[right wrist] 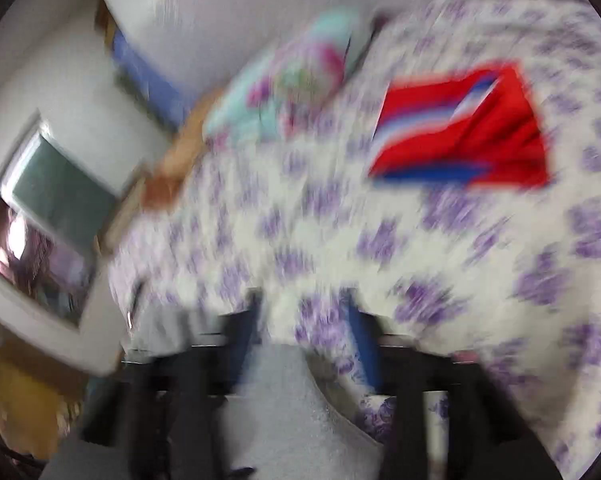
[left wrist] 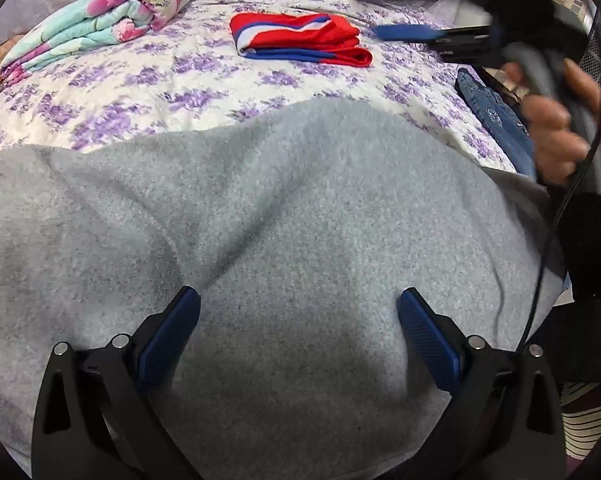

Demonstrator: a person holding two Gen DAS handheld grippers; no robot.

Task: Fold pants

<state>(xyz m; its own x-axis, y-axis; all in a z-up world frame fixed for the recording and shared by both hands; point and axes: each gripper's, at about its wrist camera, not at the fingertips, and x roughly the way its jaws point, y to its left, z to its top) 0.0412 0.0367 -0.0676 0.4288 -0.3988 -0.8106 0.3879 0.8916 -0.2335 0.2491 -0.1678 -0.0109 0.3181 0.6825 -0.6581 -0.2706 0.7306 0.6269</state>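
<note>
Grey fleecy pants [left wrist: 284, 216] lie spread over the near half of the bed in the left wrist view. My left gripper [left wrist: 298, 304] hovers just over them, jaws wide open and empty. My right gripper [left wrist: 396, 34] shows at the upper right, held in a hand above the bed beyond the pants. The right wrist view is badly motion-blurred: my right gripper [right wrist: 304, 312] has its blue fingers apart with nothing between them, above the bedspread, with a strip of grey pants [right wrist: 276, 408] beneath.
The bed has a white bedspread with purple flowers [left wrist: 204, 80]. Folded red, white and blue shorts [left wrist: 300, 40] lie at the far middle. A folded floral quilt [left wrist: 100, 24] sits far left. Blue jeans [left wrist: 496, 120] lie at the right edge. A window [right wrist: 48, 216] shows left.
</note>
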